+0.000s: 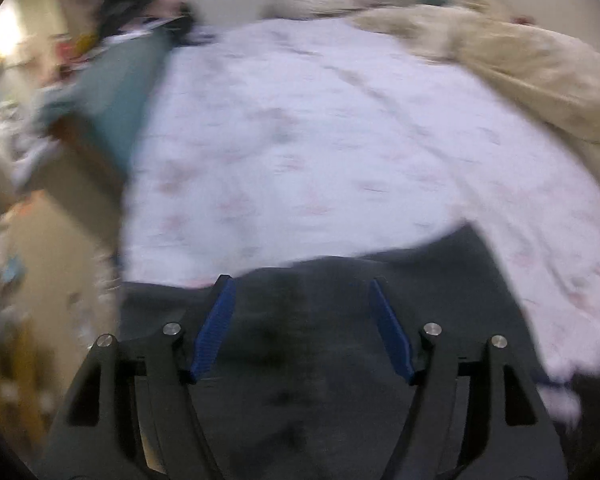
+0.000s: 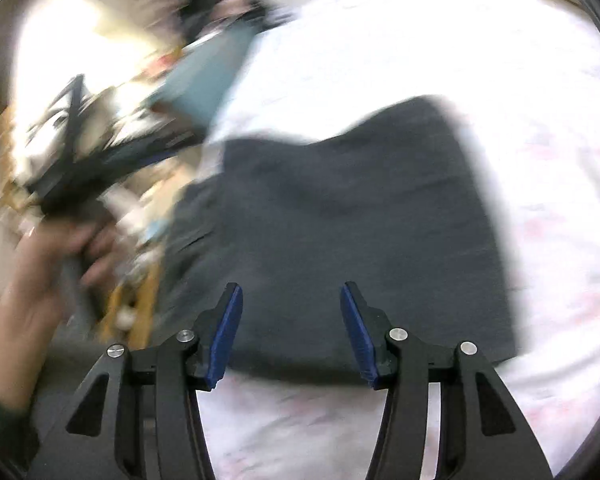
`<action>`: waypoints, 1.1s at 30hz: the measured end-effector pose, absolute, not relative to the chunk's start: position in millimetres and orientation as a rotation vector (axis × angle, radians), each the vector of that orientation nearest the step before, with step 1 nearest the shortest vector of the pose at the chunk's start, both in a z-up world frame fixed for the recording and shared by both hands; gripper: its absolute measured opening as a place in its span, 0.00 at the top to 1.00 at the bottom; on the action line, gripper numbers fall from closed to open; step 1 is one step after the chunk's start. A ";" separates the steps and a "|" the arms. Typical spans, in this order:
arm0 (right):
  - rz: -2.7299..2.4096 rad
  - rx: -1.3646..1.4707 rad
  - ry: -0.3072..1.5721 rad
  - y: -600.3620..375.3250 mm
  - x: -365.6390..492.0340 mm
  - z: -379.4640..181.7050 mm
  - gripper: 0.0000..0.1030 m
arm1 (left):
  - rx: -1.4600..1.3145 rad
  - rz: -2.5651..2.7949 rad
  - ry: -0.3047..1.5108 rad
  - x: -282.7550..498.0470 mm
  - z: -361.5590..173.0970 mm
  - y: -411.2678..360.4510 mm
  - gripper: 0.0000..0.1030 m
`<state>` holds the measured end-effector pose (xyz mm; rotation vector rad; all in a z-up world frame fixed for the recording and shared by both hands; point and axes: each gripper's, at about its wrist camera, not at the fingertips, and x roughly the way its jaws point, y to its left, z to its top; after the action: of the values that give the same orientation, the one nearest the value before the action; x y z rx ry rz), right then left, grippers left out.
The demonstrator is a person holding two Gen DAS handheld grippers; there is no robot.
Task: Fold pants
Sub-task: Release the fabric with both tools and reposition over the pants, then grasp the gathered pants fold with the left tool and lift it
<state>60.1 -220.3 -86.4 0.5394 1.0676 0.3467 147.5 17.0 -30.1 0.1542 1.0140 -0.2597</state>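
Dark pants (image 2: 340, 216) flat on bed sheet (image 2: 540, 184), white w/ faint pink print, already folded into a compact rectangle by the look of it. Left tool (image 1: 302, 286) over near part of pants, blue pads apart, nothing between them. Right tool (image 2: 291, 292) at the pants' near edge, pads apart too, no cloth pinched. Both views badly blurred, so exact edges and layer count hard to tell.

Risks from here, judged only:

- Top layer could slide or spring back open, since nothing pins it; soft sheet underneath gives no firm base.
- If another fold needed, could pinch only the top layer instead of whole stack; blur hides where layers end. Result: lopsided fold, bundle pulled apart.
- Open pad tips could snag the sheet along w/ pants at the near edge, where sheet shows directly under right tool; would drag pants off square.
- Left edge of pants sits close to bed side in right wrist view, clutter beyond; a sideways tug could pull cloth over the edge.
- Hand (image 2: 48, 272) gripping left tool handle visible at left of right wrist view, near right tool; tools could bump if both go for same corner.
- Cream blanket (image 1: 532, 64) at far right of bed, well apart from pants; no issue unless pants get pushed far up.
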 end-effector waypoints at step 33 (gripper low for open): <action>0.305 0.243 1.170 -237.2 227.7 -119.5 0.73 | 0.083 -0.345 1.269 149.9 -63.5 6.6 0.35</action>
<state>227.7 -237.2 -119.5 0.2432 1.1701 0.3053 149.9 6.6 -63.5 0.0831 1.2686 -0.3452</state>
